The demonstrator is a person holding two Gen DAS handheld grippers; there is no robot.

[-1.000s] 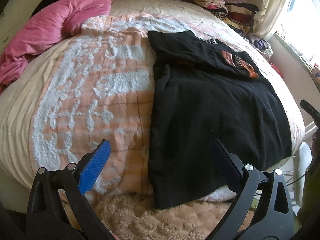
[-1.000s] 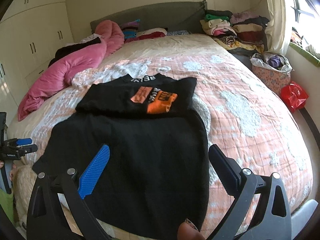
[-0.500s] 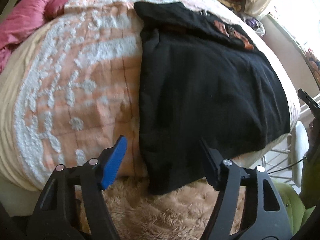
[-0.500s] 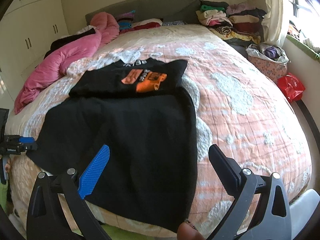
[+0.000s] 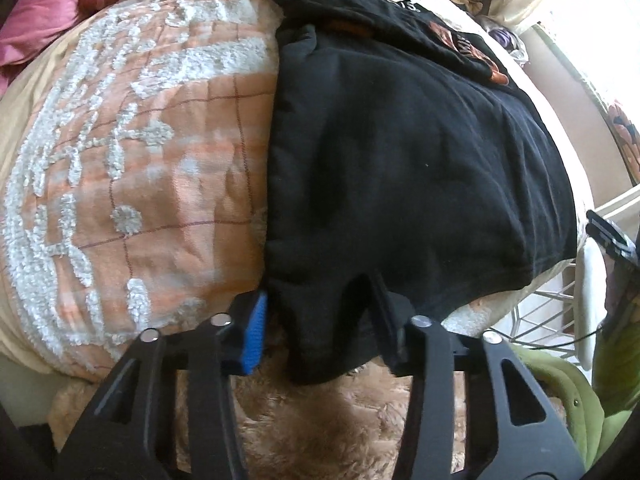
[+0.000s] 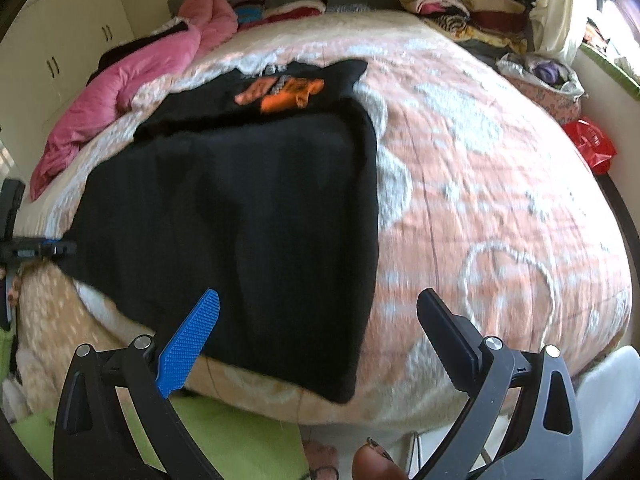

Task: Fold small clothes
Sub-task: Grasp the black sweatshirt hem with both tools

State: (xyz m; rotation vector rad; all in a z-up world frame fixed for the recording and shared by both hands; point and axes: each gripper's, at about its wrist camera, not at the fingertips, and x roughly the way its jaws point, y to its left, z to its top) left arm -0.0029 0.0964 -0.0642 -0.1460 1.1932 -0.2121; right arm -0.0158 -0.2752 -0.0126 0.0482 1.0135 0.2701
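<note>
A black garment [image 5: 400,160] lies flat on the bed's peach quilt [image 5: 140,180]. A black piece with an orange print [image 6: 280,92] lies over its far end. My left gripper [image 5: 320,316] points steeply down at the garment's near left corner. Its jaws are closing with that corner between the blue pad [image 5: 254,328] and the black finger; the cloth is bunching there. In the right wrist view the left gripper [image 6: 48,248] shows at the left edge. My right gripper [image 6: 318,300] hangs open over the black garment [image 6: 240,220], just above its near right corner and not touching it.
A pink duvet [image 6: 132,80] is heaped at the far left of the bed. Stacks of clothes [image 6: 460,4] and a filled basket [image 6: 540,76] stand at the far right, with a red bag [image 6: 592,144] on the floor. A fuzzy tan blanket [image 5: 320,420] hangs below the bed edge.
My left gripper came down onto the garment's near left corner and its jaws narrowed around it. My right gripper sank toward the near right corner and stayed open.
</note>
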